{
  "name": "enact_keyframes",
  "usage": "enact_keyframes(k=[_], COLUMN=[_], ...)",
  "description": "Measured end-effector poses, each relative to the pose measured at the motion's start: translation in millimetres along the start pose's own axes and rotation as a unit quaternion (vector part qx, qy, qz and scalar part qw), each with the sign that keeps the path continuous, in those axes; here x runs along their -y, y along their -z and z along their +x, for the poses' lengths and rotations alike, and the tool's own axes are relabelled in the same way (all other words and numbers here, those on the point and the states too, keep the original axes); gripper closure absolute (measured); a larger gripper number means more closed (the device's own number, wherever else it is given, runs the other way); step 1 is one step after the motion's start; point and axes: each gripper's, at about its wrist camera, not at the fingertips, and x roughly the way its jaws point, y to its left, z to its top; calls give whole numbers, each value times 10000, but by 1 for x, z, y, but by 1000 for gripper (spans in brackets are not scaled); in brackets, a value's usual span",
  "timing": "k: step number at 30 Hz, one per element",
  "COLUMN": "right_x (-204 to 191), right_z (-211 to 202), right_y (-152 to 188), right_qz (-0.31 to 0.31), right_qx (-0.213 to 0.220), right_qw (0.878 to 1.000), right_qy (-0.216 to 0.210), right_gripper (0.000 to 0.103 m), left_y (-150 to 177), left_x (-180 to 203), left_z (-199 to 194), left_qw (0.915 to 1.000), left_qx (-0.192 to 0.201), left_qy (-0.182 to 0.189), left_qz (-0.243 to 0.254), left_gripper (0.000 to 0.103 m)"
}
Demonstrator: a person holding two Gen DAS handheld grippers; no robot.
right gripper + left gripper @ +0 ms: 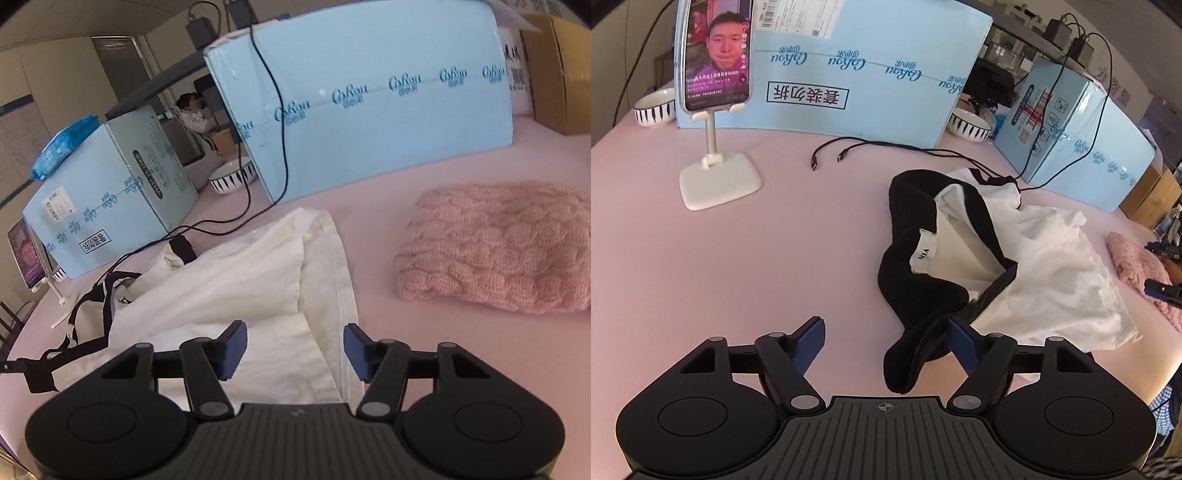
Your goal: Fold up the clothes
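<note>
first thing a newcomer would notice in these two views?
The crumpled black-and-white garment heaped mid-table on the pink surface, with the open left gripper straddling its black edge. Next, the folded pink knit sweater lying apart to the right, beyond the open right gripper. Then the lit phone on its white stand at far left, before the blue boxes.

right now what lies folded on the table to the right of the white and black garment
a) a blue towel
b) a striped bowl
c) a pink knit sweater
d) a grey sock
c: the pink knit sweater lies folded beside the white and black garment.
</note>
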Motion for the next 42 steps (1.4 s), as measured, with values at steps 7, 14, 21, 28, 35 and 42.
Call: enact_keyframes(k=[7,14,21,28,35,42], right_x=[-99,-154,-181,-170,-174,-119], right_z=[-3,40,58,1,-33,-6], right_y=[51,82,100,79,92,88], right_qz=[-1253,-1831,-2367,-1961,-1750,-517], right_qx=[-1103,-1311,-1035,-1178,-2020,-2699], right_qw=[9624,9543,9531,9460,9195,9161], right_qy=[-2145,-1965,-1575,-2296,-2882,-2921], right_gripper=[40,43,94,97,97,70], left_y=[33,34,26,25,33,60], left_x=[51,79,98,108,99,59], left_z=[27,61,79,53,5,30], left_qw=[9908,9853,9877,9810,9746,9676], left_qx=[-887,-969,-676,-971,-1247,-1925], left_qy=[811,1137,1151,1339,1675,1636], left_qz=[624,833,812,1010,812,-21], left_gripper=[26,21,23,84,74,55])
